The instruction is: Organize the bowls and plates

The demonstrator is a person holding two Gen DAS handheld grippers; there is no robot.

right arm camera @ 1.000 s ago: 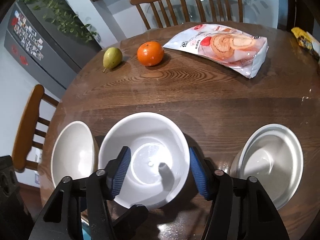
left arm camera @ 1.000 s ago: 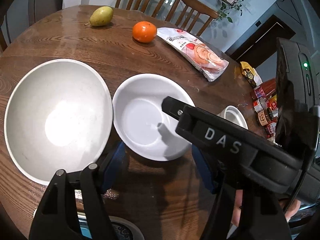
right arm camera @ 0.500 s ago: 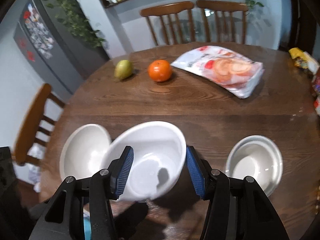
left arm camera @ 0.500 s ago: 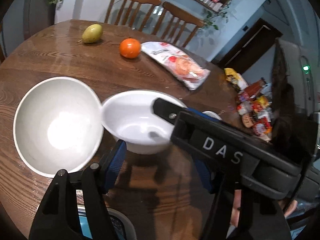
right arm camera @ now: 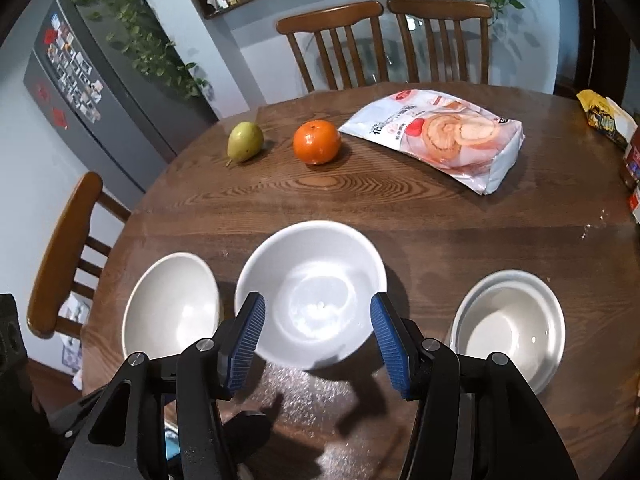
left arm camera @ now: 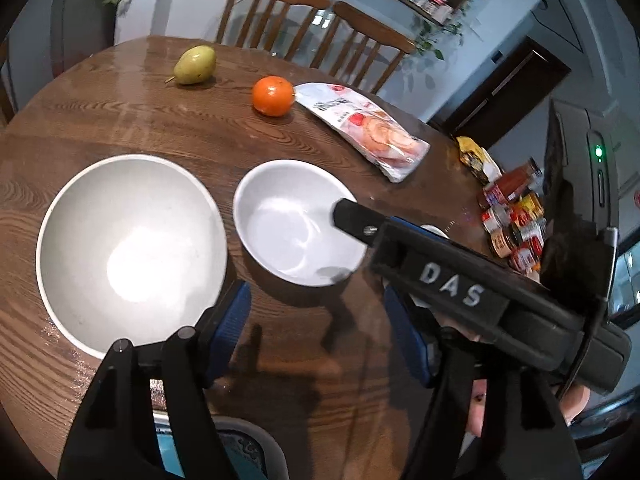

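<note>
Right wrist view: right hand-held gripper [right arm camera: 316,308] sits half-closed about the near side of the white bowl [right arm camera: 312,264]; I can't tell whether its pads press.
Change: the bowl was tipped up half a second back, and is now level again, on or just over the tabletop [right arm camera: 440,208].
Left hand-held gripper [left arm camera: 316,300]: released, jaws just widened, only bare wood between them.
Meaning: I judge that nesting it into the large bowl [left arm camera: 128,248] is not yet done.

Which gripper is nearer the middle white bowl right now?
Right. The right gripper straddles the middle white bowl, blue pads at either side of its near rim. The left gripper hangs short of that bowl, beside the large grey bowl.
</note>
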